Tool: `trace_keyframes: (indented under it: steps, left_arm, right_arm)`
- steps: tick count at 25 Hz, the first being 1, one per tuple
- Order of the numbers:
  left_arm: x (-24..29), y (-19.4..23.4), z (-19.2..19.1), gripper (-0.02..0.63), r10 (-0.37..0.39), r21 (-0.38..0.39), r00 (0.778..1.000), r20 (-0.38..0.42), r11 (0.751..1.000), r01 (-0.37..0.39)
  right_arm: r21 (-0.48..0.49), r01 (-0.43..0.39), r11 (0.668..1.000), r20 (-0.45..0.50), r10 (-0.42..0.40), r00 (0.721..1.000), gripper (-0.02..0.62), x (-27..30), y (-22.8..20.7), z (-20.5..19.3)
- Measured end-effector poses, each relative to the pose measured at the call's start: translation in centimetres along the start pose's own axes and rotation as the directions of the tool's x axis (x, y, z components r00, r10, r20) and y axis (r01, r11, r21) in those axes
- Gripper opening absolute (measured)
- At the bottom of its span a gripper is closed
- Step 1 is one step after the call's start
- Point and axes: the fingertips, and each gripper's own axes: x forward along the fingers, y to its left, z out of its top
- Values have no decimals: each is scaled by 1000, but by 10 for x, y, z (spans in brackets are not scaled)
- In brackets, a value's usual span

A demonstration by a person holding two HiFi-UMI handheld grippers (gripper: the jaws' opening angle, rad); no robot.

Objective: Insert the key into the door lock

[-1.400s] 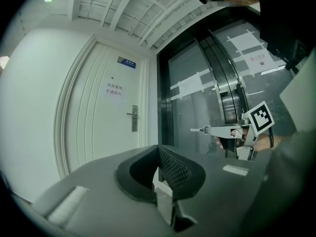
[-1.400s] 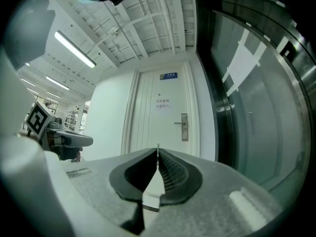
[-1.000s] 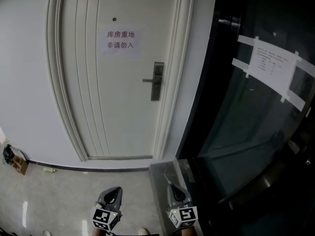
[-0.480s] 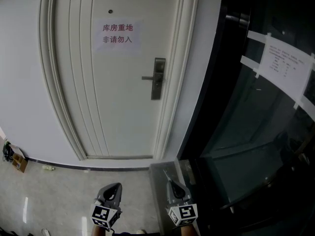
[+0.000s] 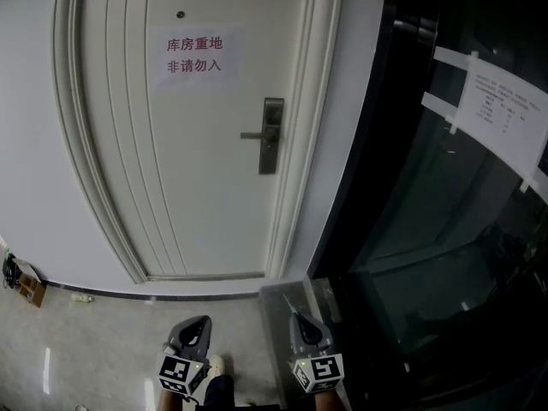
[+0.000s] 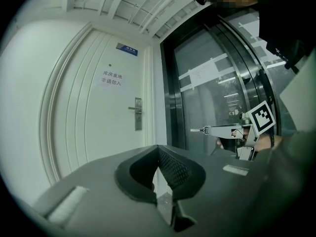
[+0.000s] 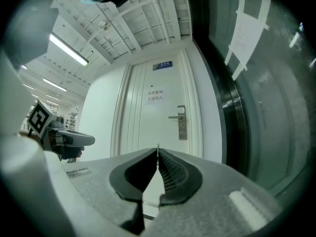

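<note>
My right hand-held gripper (image 7: 158, 151) has its jaws pressed together on the key (image 7: 158, 146). In its own view the key is only a thin sliver at the tips. My left hand-held gripper (image 6: 158, 149) is closed too, its pads meet at the tip, and I see nothing between them. Both point level toward the white door (image 5: 197, 169), side by side and well short of it.

The left gripper view gives me what the right one cannot: the right tool seen side-on, with the key's blade sticking out ahead of the closed jaws. The door lock (image 5: 271, 135) is a grey plate with a lever handle pointing left, at the door's right edge. The key is well apart from it. In the right gripper view the lock sits above and a little right of the jaw tips.

Only the head view shows me the pale floor (image 5: 103, 341) at the door's foot. A paper notice (image 5: 193, 56) with red characters hangs on the door. A blue plate (image 6: 127, 49) above the door shows in both gripper views, not from the head. To the right is a dark glass door (image 5: 411, 229) with a taped sheet (image 5: 501, 114).
</note>
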Motion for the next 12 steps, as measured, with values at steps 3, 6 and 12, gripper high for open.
trace_keyframes:
  steps: [3,6,12]
  left_arm:
    - [19,15,1,2,-12,4,1000,6,1000,12]
    - [39,31,4,2,-35,7,999,8,999,35]
    - [80,67,13,2,-68,3,998,10,998,68]
  right_arm:
    - [-4,13,1000,9,-13,1000,11,20,-7,0]
    - [-6,41,999,11,-40,999,11,42,-13,1]
    - [1,79,997,2,-79,997,11,87,-20,6]
